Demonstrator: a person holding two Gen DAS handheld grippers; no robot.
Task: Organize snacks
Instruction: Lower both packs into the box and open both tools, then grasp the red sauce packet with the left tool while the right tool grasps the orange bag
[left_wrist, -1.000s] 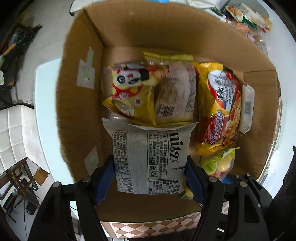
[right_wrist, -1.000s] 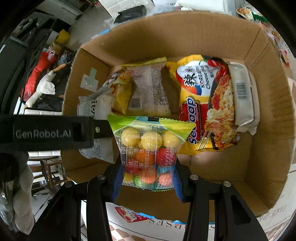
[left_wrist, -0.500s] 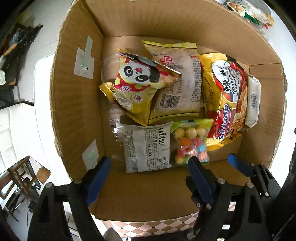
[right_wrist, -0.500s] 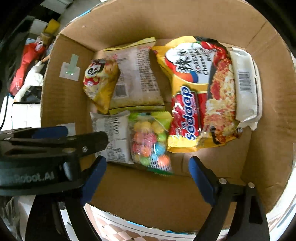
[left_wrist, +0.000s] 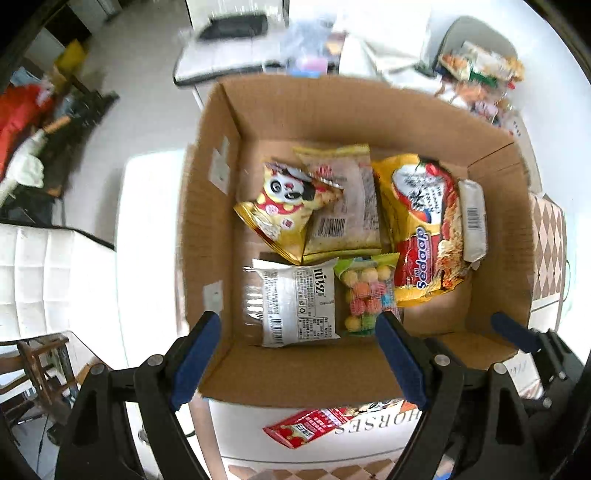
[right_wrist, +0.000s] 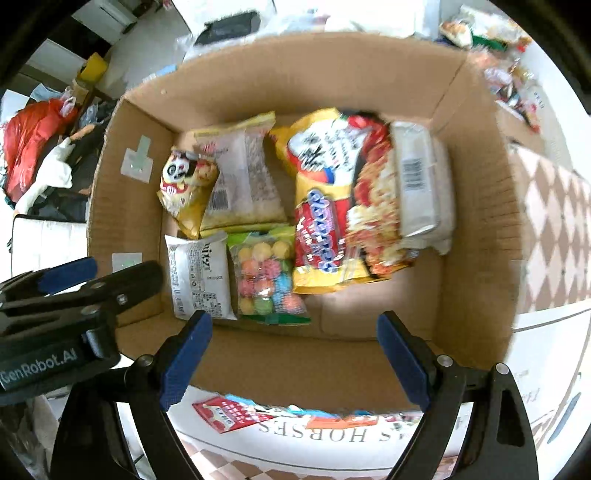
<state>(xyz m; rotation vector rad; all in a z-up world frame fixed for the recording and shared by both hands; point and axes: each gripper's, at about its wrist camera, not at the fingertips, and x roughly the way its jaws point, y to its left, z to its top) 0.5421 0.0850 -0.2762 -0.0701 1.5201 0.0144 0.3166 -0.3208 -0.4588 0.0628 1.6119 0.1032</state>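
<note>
— What's around you?

— A cluttered room, a white tabletop (left_wrist: 147, 206), and on it the open cardboard box (left_wrist: 491, 236) with rough corrugated walls.

— Your tongs?

— Both spread wide and holding nothing: left gripper (left_wrist: 299, 354) and right gripper (right_wrist: 293, 354) hang over the box's near edge.

— Where are the snacks?

— On the box floor. The crinkly white packet (left_wrist: 295, 302) touches the clear candy bag (right_wrist: 266, 273) of round sweets, near the near wall; the glossy noodle pack (right_wrist: 332, 206) lies toward the right wall.

— Next?

— I judge it's fetching the loose packets (left_wrist: 480, 70) at the tabletop's far right corner.

cardboard box (left_wrist: 491, 236) | snack packets (left_wrist: 295, 306) flat inside | candy bag (left_wrist: 364, 295) beside
</note>
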